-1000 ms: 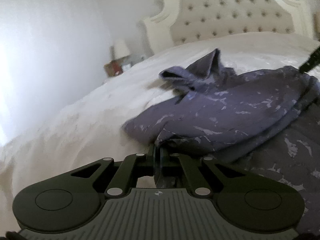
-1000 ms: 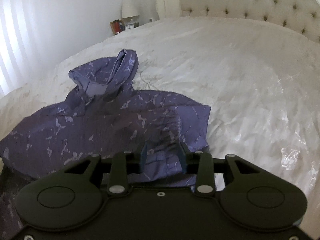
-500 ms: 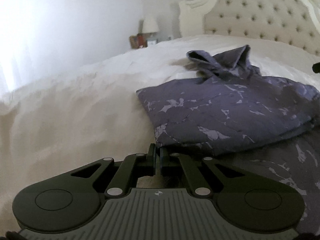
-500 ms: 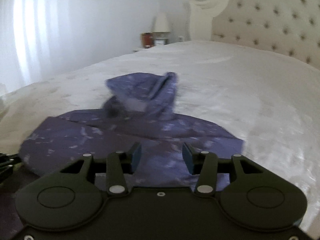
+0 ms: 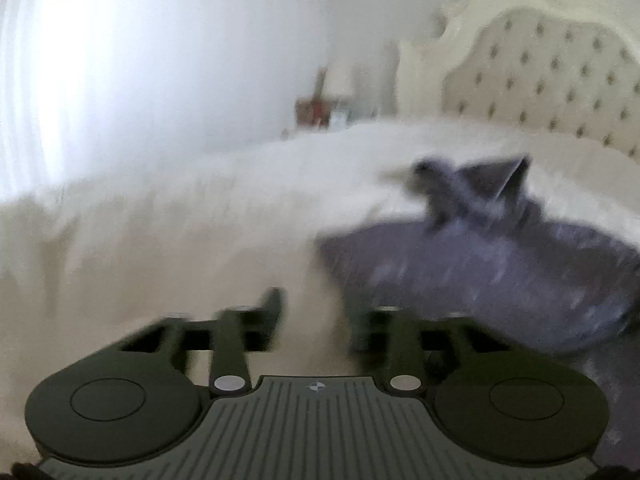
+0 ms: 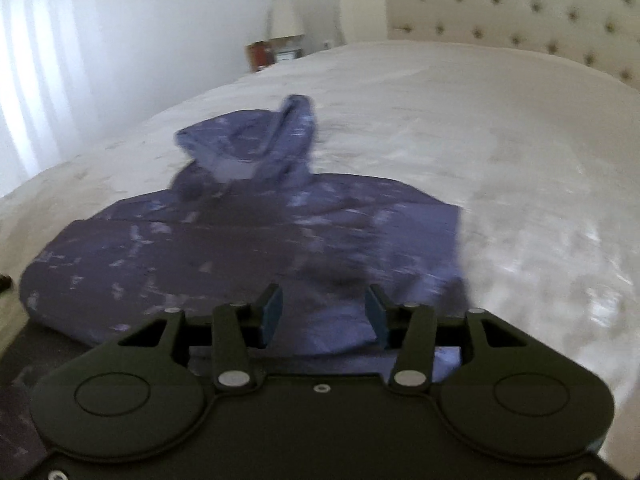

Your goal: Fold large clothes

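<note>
While the left wrist view is blurred, one black two-finger left gripper [image 5: 316, 320] shows with its fingers spread apart and nothing between them, over the near left part of one white, softly wrinkled bed cover [image 5: 168, 216]. One purple hooded garment with pale irregular marbling [image 5: 480, 264] lies on the cover to the right, its hood [image 5: 480, 184] at the far end; its near left corner is just beside the right finger, contact not discernible. One cream button-tufted headboard with a curved carved frame [image 5: 560, 72] stands far right. One white-shaded lamp [image 5: 340, 76] stands far centre.

Seen from the right wrist view, one black right gripper [image 6: 322, 314] carries two blue pads [image 6: 272, 312], set apart, above the garment's near folded edge without gripping it. The garment lies flat in a broad rectangle, centre left on the cover, hood bunched at the far end.
</note>
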`<state>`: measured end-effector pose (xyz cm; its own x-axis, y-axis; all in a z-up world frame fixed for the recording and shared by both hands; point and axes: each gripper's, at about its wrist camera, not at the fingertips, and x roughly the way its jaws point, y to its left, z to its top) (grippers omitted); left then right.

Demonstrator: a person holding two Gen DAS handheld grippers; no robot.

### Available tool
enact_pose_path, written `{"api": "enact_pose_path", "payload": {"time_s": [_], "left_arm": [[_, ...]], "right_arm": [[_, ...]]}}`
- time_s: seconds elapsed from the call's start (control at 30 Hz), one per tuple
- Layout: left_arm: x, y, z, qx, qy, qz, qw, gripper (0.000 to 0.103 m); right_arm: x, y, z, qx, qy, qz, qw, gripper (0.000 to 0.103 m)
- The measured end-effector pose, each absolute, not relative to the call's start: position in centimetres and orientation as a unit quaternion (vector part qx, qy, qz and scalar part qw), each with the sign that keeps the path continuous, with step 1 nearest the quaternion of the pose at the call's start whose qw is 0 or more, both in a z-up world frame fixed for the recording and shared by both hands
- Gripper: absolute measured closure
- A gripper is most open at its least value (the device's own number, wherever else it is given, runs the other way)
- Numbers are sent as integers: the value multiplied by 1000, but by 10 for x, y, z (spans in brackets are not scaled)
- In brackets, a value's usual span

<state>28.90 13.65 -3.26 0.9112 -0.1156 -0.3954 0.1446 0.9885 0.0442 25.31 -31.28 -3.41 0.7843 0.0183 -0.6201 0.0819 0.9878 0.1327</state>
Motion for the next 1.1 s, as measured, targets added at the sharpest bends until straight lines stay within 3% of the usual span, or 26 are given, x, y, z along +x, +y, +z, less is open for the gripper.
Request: {"api": "enact_pose_path", "payload": {"time_s": [0.13, 0.3, 0.43, 0.57, 0.6, 0.63, 0.67, 0.73, 0.9, 1.0, 1.1], "left_arm": [[296, 115, -20, 50, 197, -115, 972, 43], [322, 101, -49, 54, 257, -128, 956, 42], [342, 121, -77, -26, 328, -125, 936, 29], [342, 135, -80, -65, 335, -131, 931, 26], [340, 134, -80, -59, 332, -129, 932, 26], [339, 133, -80, -57, 331, -126, 934, 26], [338, 133, -81, -56, 329, -125, 934, 26], [336, 130, -75, -52, 321, -121, 938, 26], [325, 123, -52, -11, 250, -83, 965, 27], [340, 120, -57, 10, 283, -62, 957, 25], [351, 129, -71, -25, 315, -37, 948, 17]], "right_arm": [[248, -333, -39, 96, 326, -38, 940, 42], [258, -342, -46, 120, 327, -30, 937, 36], [271, -340, -53, 122, 335, -13, 934, 36], [284, -338, -63, 143, 346, 1, 927, 35], [286, -338, -65, 148, 347, 3, 926, 38], [288, -338, -67, 150, 349, 4, 925, 52], [288, -336, -68, 139, 349, -12, 927, 74], [285, -334, -65, 114, 343, -23, 932, 77], [279, -338, -61, 83, 329, -32, 940, 76], [279, -342, -70, 90, 334, -35, 938, 70], [277, -345, -72, 102, 328, -35, 939, 56]]}}
